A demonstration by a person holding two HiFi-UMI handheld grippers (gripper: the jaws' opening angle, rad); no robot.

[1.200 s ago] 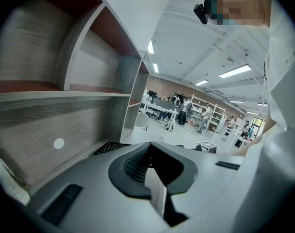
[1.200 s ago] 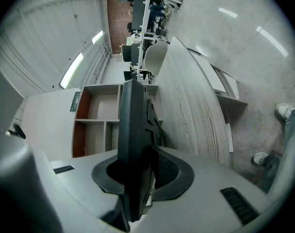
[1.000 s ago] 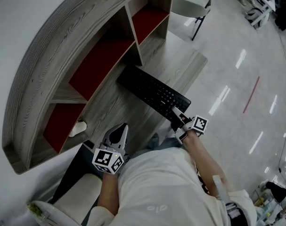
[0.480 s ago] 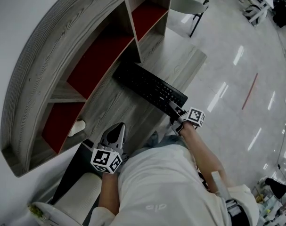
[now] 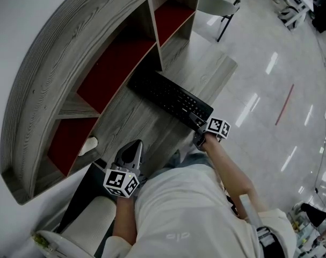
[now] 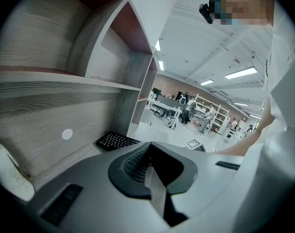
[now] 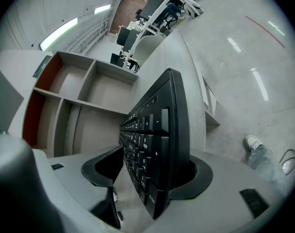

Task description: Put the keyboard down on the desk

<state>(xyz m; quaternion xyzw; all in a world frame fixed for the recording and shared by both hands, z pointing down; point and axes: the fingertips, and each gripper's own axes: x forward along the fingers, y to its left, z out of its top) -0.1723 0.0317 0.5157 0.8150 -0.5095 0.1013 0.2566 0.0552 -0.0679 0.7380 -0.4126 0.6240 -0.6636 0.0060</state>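
The black keyboard [image 5: 168, 98] lies along the grey wooden desk [image 5: 128, 130], its near right end by the desk's edge. My right gripper [image 5: 198, 124] is at that end. In the right gripper view the keyboard [image 7: 157, 130] stands between the jaws of the right gripper [image 7: 152, 173]. Those jaws have just been opening, and a gap shows beside the left jaw. My left gripper [image 5: 132, 150] hangs low by the person's left side, apart from the keyboard, its jaws together and empty. The left gripper view shows the left gripper [image 6: 152, 171] and the keyboard's far end [image 6: 115, 141].
A grey shelf unit with red back panels [image 5: 114, 63] rises behind the desk. A small white object [image 5: 89, 145] lies in its lower left compartment. A pale chair [image 5: 216, 8] stands on the glossy floor beyond the desk. A white seat [image 5: 87, 227] is at lower left.
The right gripper sank with the keyboard's near end and slid a little toward the desk. Its jaws opened. The left gripper stayed put.
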